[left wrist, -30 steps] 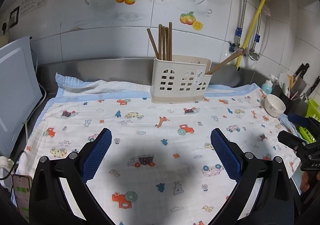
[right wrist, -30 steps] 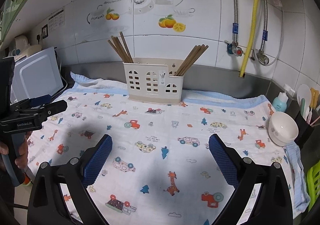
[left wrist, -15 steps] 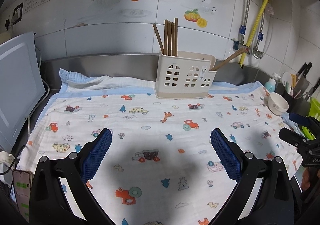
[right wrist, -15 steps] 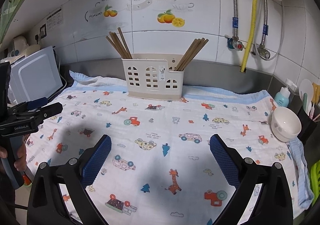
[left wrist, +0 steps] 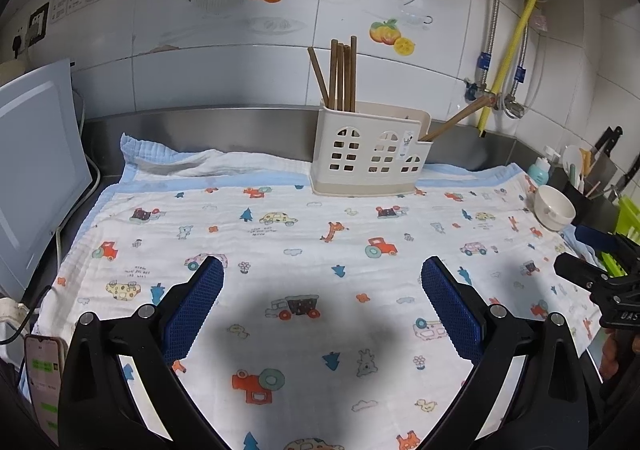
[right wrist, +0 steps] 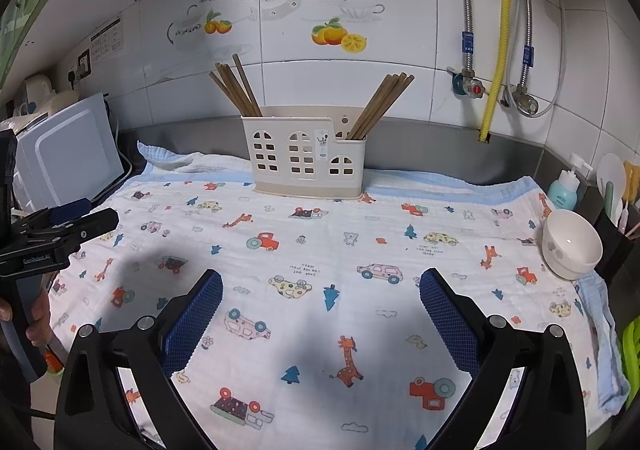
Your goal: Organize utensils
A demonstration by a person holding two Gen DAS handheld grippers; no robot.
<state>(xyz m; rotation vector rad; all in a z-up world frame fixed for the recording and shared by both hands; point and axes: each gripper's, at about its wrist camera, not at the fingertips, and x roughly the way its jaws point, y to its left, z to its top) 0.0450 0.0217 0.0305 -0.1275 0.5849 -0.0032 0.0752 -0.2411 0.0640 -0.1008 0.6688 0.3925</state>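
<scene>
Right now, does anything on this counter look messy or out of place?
Mostly tidy. The chopsticks sit in the holder, and no utensils lie loose on the cloth. Only oddity: the cloth's back left corner is rumpled and bunched against the steel backsplash.

Left gripper [left wrist: 322, 282] spread wide, blue pads [left wrist: 192, 306] well apart, gripping nothing. Right gripper [right wrist: 320, 296] likewise agape and empty, held level. Bare hand [right wrist: 38, 320] wrapped around the left gripper's handle.

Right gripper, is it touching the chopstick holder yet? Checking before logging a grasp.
Apart. The right wrist view shows the open right gripper with bare printed cloth between it and the holder.
</scene>
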